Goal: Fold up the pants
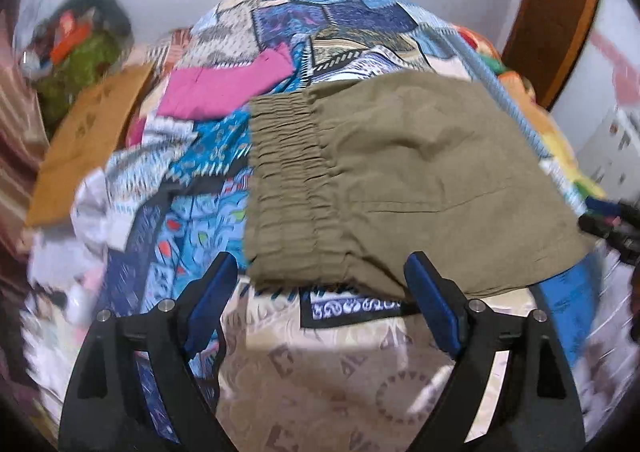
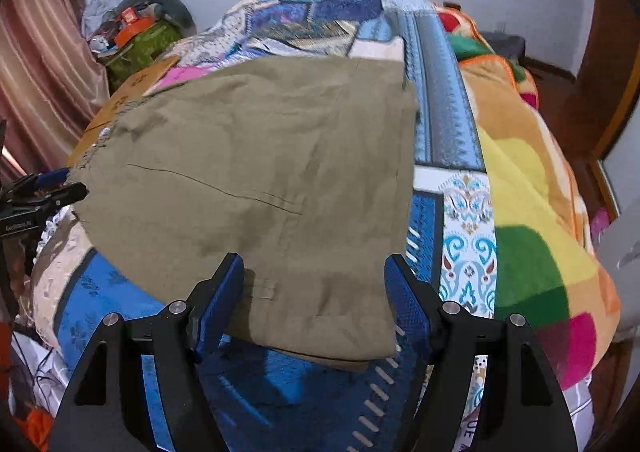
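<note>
Olive-green pants (image 1: 400, 180) lie folded flat on a patchwork bedspread (image 1: 208, 220), elastic waistband (image 1: 288, 188) to the left. My left gripper (image 1: 320, 288) is open and empty at the near edge by the waistband. In the right wrist view the pants (image 2: 260, 180) fill the middle. My right gripper (image 2: 314, 292) is open, its fingers either side of the near folded end, holding nothing. Each gripper shows at the edge of the other's view: the right one (image 1: 612, 224), the left one (image 2: 44, 192).
A pink garment (image 1: 224, 84) and a brown cardboard sheet (image 1: 88, 140) lie left of the pants. A bright orange, yellow and green blanket (image 2: 532, 212) covers the bed's right side. A pile of bags (image 2: 140, 36) and a curtain (image 2: 44, 72) stand at the far left.
</note>
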Demonstrator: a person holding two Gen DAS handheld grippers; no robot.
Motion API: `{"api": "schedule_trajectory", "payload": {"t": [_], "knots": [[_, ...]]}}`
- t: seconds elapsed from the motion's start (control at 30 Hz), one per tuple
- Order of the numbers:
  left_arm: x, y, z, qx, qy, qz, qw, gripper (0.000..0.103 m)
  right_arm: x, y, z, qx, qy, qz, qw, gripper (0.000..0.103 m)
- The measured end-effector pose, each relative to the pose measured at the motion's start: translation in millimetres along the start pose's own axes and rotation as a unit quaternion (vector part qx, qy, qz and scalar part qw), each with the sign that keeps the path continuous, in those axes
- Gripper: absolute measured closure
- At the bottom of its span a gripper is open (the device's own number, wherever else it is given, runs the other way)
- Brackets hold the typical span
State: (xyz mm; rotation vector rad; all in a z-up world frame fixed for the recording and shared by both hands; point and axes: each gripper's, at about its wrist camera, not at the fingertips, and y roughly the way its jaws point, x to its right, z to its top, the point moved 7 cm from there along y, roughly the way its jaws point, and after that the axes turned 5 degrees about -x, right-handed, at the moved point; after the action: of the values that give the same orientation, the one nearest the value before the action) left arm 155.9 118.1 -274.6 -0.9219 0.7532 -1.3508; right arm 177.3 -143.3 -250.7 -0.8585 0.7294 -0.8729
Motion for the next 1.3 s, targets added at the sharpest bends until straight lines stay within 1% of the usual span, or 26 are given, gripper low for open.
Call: {"api": "schedule_trajectory", "payload": {"t": [0.1,0.2,0.3,0.4,0.43,0.57,0.6,0.67,0.7,0.8,0.87,0.93,1.0,1.07,1.1,1.13,1.17,1.2,1.23,1.3], "knots": [[-13.2,-6.0,-2.9,-0.009,-0.055,-0.048,0.9973,0.016,-13.2,-7.8,11.5,0.019,-0.013,0.009,1.0,0.034],[-13.1,-7.6,-7.7,-0.016,-0.083,-0.081,0.9931,0.016,-30.3,-12.8,28.3,0.041,-0.034,0.012,0.999,0.034],[-6.1,-5.6,-14.9,-0.026,-0.096,-0.109,0.9891,0.016,-50.7,-11.5,46.2,0.058,-0.05,0.027,0.997,0.034],[5.7,0.6,-21.1,-0.04,-0.094,-0.137,0.9853,0.016,-71.6,-4.6,60.6,0.066,-0.065,0.042,0.995,0.034],[7.6,2.9,-21.6,-0.043,-0.095,-0.14,0.9847,0.016,-77.6,-1.0,63.9,0.067,-0.071,0.044,0.994,0.034],[8.2,13.7,-19.7,-0.052,-0.11,-0.154,0.9806,0.016,-98.4,21.1,73.1,0.057,-0.09,0.049,0.993,0.034],[8.8,15.9,-17.2,-0.054,-0.119,-0.173,0.9763,0.015,-101.7,27.1,73.1,0.052,-0.093,0.049,0.993,0.034],[9.7,17.1,-10.9,-0.051,-0.126,-0.213,0.9676,0.01,-103.9,38.9,72.8,0.037,-0.095,0.045,0.994,0.034],[9.3,18.0,-8.2,-0.051,-0.13,-0.225,0.9643,0.007,-103.9,45.5,70.3,0.026,-0.096,0.046,0.994,0.034],[4.7,28.1,4.2,-0.058,-0.157,-0.252,0.953,0.003,-103.0,62.6,59.6,-0.011,-0.095,0.062,0.993,0.033],[2.3,33.1,10.9,-0.058,-0.164,-0.256,0.951,0.003,-103.4,60.6,56.5,-0.003,-0.104,0.063,0.993,0.033],[0.2,38.4,18.4,-0.06,-0.173,-0.253,0.95,0.003,-102.8,58.6,54.8,-0.006,-0.107,0.067,0.992,0.033],[-1.5,41.5,25.5,-0.059,-0.177,-0.249,0.9505,0.004,-102.1,57.6,54.4,-0.007,-0.108,0.071,0.992,0.033],[-4.4,44.6,31.4,-0.056,-0.187,-0.239,0.9513,0.009,-102.0,56.7,52.9,-0.005,-0.112,0.072,0.991,0.033],[-6.5,45.7,32.5,-0.054,-0.189,-0.231,0.9528,0.018,-101.8,56.3,52.5,-0.005,-0.111,0.073,0.991,0.033],[-8.5,46.0,33.6,-0.052,-0.189,-0.214,0.957,0.027,-102.3,56.4,52.3,-0.005,-0.11,0.075,0.991,0.033],[-10.7,46.5,33.7,-0.05,-0.188,-0.203,0.9596,0.033,-102.4,56.5,52.7,-0.004,-0.108,0.076,0.991,0.033],[-13.2,46.1,33.2,-0.047,-0.187,-0.187,0.9634,0.044,-104.0,57.4,53.9,-0.004,-0.107,0.077,0.991,0.033],[-15.2,45.5,32.4,-0.045,-0.183,-0.173,0.9668,0.05,-103.7,57.0,54.0,-0.003,-0.106,0.077,0.991,0.033],[-17.7,42.9,31.0,-0.039,-0.175,-0.158,0.971,0.055,-103.2,55.1,53.9,-0.003,-0.102,0.075,0.992,0.033]]}}
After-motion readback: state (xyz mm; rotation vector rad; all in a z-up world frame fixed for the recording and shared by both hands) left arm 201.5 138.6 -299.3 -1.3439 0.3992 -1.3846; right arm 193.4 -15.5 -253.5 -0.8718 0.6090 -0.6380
